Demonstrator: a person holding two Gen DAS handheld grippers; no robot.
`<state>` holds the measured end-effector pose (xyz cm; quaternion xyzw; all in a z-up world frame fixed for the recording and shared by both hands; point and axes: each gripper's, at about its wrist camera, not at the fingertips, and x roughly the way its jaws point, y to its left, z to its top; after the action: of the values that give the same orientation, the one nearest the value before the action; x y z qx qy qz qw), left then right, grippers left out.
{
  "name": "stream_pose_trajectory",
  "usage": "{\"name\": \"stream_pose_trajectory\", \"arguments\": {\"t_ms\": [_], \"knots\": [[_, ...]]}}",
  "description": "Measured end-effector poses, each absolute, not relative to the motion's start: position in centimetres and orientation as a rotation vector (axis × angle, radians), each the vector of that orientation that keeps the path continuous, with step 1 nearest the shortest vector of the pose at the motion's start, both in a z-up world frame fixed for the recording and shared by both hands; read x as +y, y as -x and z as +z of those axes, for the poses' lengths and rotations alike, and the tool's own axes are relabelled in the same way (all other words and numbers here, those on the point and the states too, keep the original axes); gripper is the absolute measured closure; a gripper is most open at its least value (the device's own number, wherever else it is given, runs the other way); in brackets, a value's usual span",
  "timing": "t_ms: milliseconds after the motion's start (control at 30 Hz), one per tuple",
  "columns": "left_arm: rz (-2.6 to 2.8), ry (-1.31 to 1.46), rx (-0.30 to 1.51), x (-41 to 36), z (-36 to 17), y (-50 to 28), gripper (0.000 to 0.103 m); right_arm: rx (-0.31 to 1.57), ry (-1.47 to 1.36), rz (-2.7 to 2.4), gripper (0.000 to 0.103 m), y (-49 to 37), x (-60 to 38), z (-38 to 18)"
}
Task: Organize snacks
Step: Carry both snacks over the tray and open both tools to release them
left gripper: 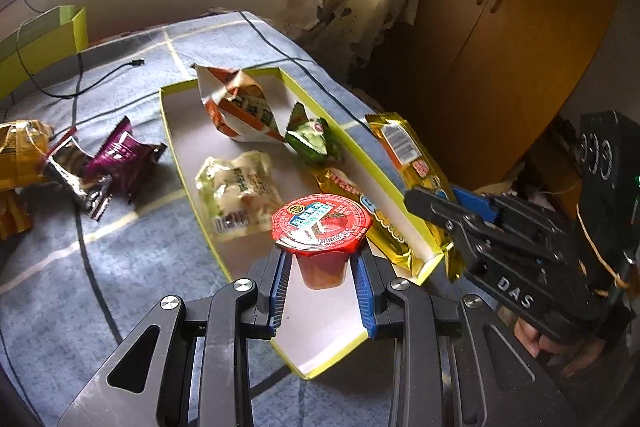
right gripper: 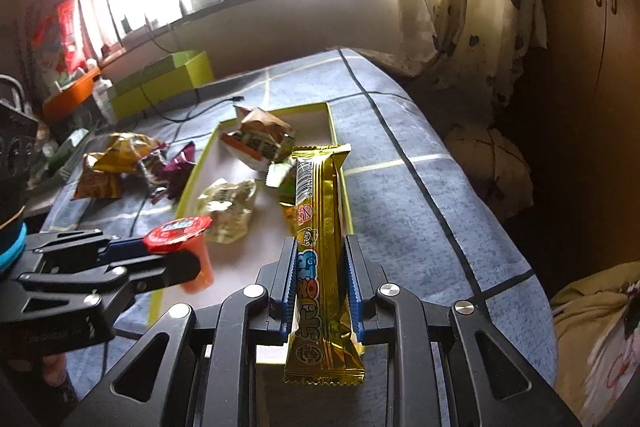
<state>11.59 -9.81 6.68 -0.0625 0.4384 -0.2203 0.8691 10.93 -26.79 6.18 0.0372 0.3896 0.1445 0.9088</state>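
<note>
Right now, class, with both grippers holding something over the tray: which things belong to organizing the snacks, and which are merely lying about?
Belong to the job:
- left gripper holding the jelly cup
- right gripper holding the gold snack bar
- tray with packets inside
- loose packets on the blue cloth

Lying about:
- black cable
- green box
- curtain
- wardrobe

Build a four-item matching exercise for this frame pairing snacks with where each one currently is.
Items:
1. jelly cup
2. gold bar
3. purple packet
4. orange-and-white bag

Places:
A. on the blue cloth, outside the tray
B. lying at the far end of the tray
C. in the right hand-held gripper
D. in the left hand-held gripper

Pairs: 1-D, 2-C, 3-A, 4-B
</note>
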Motion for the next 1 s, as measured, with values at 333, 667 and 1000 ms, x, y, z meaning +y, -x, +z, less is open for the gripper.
{"name": "stream_pose_trajectory", "arguments": {"t_ms": [333,667,1000], "knots": [[-0.464,0.128,0.95,-10.1,5.8,-12.1,0.072,0.845,-0.06,0.3,0.083,-12.4,-26.5,4.8],[-0.456,0.124,0.99,-10.4,4.7,-12.6,0.072,0.834,-0.06,0.309,0.083,-12.7,-26.4,4.8],[-0.45,0.12,1.011,-10.5,4.1,-12.8,0.072,0.828,0.002,0.31,0.083,-12.7,-25.4,4.5]]}}
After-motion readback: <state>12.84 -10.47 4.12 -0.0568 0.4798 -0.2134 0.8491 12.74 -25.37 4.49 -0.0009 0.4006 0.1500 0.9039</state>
